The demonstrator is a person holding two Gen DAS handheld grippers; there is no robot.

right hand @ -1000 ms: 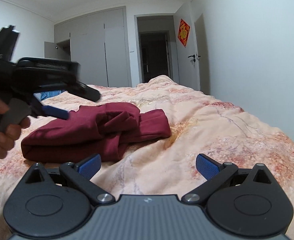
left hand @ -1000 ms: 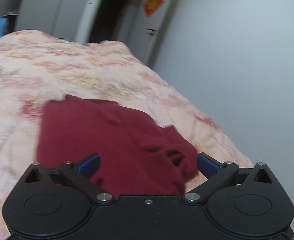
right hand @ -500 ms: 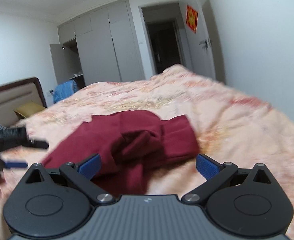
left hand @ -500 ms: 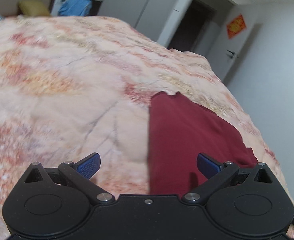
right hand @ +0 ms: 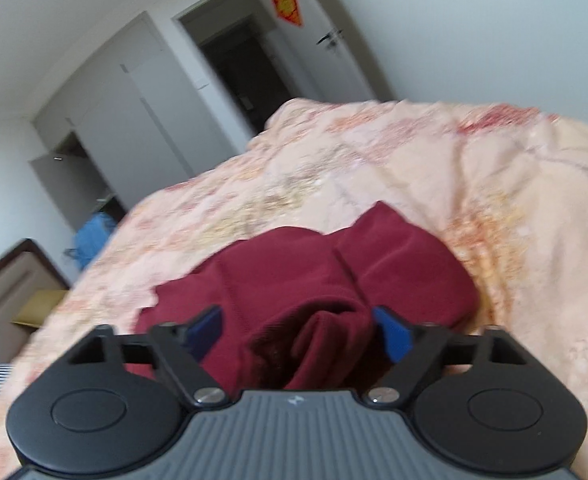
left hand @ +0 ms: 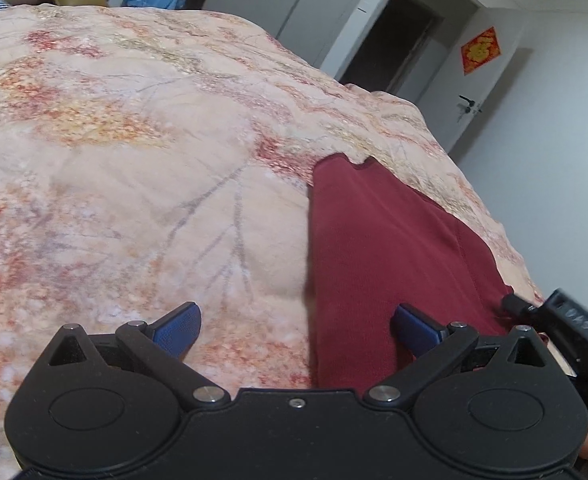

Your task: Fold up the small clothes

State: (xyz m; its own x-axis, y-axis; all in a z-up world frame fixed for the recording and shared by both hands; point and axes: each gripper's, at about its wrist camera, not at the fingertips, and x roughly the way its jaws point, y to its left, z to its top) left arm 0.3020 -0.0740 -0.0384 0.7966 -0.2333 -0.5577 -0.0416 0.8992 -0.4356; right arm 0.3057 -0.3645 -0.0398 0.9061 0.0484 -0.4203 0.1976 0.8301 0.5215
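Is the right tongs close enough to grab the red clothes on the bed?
Probably yes. The right tongs are open, with the bunched edge of the red clothes already between the blue pads. Nothing blocks the way; the left tongs sit off to the side, over the flat end.

The garment (left hand: 378, 248) is plain dark red. The bedspread (left hand: 133, 160) is pale peach, mottled with red, orange and yellow blotches and thin grey veins. Both claws have blue fingertips (right hand: 392, 334) on black arms.
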